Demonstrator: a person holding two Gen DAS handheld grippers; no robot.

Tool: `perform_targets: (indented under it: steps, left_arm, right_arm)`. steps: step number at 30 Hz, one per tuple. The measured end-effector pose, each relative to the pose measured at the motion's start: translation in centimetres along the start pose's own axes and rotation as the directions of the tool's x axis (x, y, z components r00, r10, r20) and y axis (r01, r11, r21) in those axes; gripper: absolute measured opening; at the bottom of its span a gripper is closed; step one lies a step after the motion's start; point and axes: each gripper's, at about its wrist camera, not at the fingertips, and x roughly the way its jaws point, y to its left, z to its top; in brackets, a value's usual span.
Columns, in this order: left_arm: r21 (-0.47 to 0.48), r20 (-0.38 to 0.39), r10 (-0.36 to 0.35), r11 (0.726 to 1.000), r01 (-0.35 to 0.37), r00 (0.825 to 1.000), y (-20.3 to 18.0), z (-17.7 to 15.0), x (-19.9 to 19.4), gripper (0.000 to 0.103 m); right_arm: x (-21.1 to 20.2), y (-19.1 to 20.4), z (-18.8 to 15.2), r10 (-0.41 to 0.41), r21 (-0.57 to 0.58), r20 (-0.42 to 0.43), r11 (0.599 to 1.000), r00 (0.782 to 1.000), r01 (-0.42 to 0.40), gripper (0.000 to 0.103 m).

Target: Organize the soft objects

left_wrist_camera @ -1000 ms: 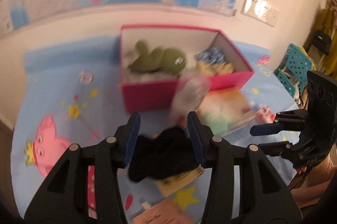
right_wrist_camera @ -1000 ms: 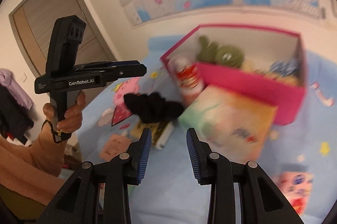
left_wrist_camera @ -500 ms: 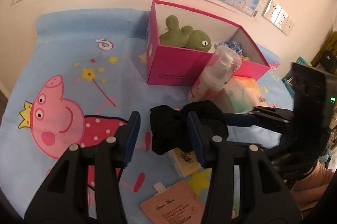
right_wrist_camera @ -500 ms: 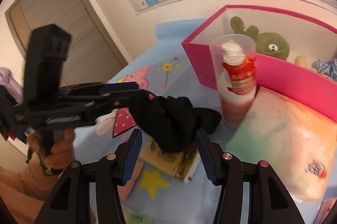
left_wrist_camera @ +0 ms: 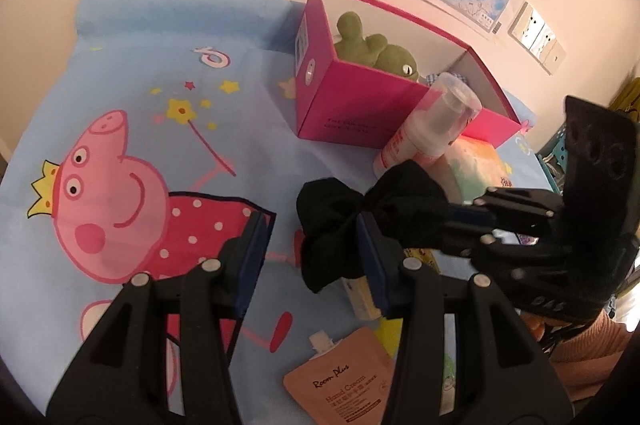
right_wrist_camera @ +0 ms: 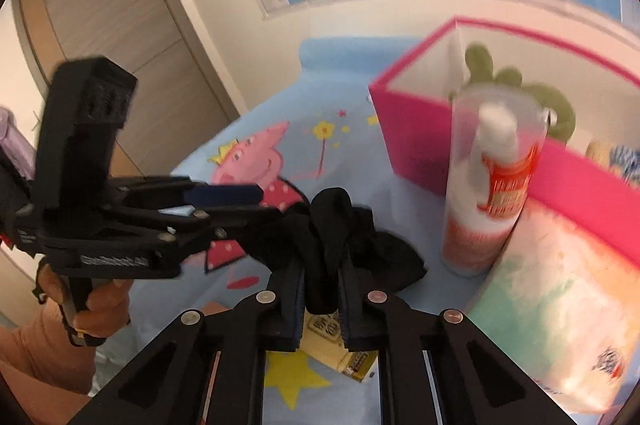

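Two soft things at least already sit inside the pink box [left_wrist_camera: 352,113]: a green plush frog [left_wrist_camera: 372,45] at its back corner, and a blue-and-white bit of fabric [right_wrist_camera: 624,157] further along, partly hidden by the box wall. I count that part as done.

Left to do: the black scrunchie [left_wrist_camera: 332,221] is not yet in the box. It hangs in front of the box, over the blue cartoon sheet [left_wrist_camera: 160,65], between my two tools. A soft pastel pack [right_wrist_camera: 560,305] lies against the front wall of the box; I judge it may belong inside too. The pump bottle [right_wrist_camera: 492,193] stands just in front of the box, touching the pack. A small yellow carton [right_wrist_camera: 340,345] and a hand cream pouch [left_wrist_camera: 344,381] lie nearer to me than the box; both look rigid or flat, so probably not for sorting.

Right gripper [right_wrist_camera: 322,301]: jaws have just been closing and now pinch a fold of the scrunchie, pads pressed in on the cloth.

Left gripper [left_wrist_camera: 312,257]: jaws stand partly apart. The scrunchie bunches against the inner face of its right finger [left_wrist_camera: 370,257]; in the right wrist view one finger seems threaded into the cloth. No squeeze from this one, as far as I can tell.

Next, in my judgement: carry the scrunchie to the box on the right tool alone.
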Motion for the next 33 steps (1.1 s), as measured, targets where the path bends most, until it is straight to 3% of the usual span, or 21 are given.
perform_targets:
  steps: [9, 14, 19, 23, 26, 28, 33]
  left_arm:
    - [0.015, 0.047, -0.034, 0.999, 0.033, 0.998, -0.5, 0.5, -2.4, 0.049]
    - [0.065, 0.041, -0.076, 0.995, 0.073, 0.996, -2.4, -0.4, -2.8, 0.049]
    - [0.136, -0.021, -0.138, 0.981, 0.14, 0.99, -5.4, -2.2, -1.7, 0.049]
    - [0.184, -0.07, -0.153, 0.969, 0.164, 0.986, -7.7, -3.6, -0.3, 0.049]
    - [0.2, -0.116, -0.202, 0.954, 0.222, 0.973, -9.3, -4.8, 0.4, 0.049]
    - [0.22, -0.148, -0.22, 0.943, 0.249, 0.964, -10.6, -5.4, 1.0, 0.049]
    - [0.247, -0.22, -0.227, 0.928, 0.279, 0.949, -12.5, -6.8, 2.3, 0.049]
  right_arm:
    - [-5.3, 1.5, 1.7, 0.034, -0.038, 0.137, 0.999, 0.99, -0.029, 0.009]
    - [-8.8, 1.1, 0.1, 0.055, -0.057, 0.167, 0.997, 0.984, -0.046, 0.009]
    - [-10.5, -0.9, -4.1, 0.003, -0.031, 0.071, 1.0, 0.997, -0.001, 0.011]
    - [-10.5, -4.3, -8.4, -0.067, 0.075, -0.067, 0.995, 0.996, 0.072, 0.014]
    - [-11.2, -6.7, -10.9, -0.103, 0.177, -0.107, 0.977, 0.989, 0.121, 0.027]
    - [-12.0, -7.6, -11.6, -0.107, 0.226, -0.095, 0.966, 0.99, 0.127, 0.04]
    - [-13.3, -8.1, -11.9, -0.089, 0.276, -0.025, 0.957, 0.996, 0.092, 0.053]
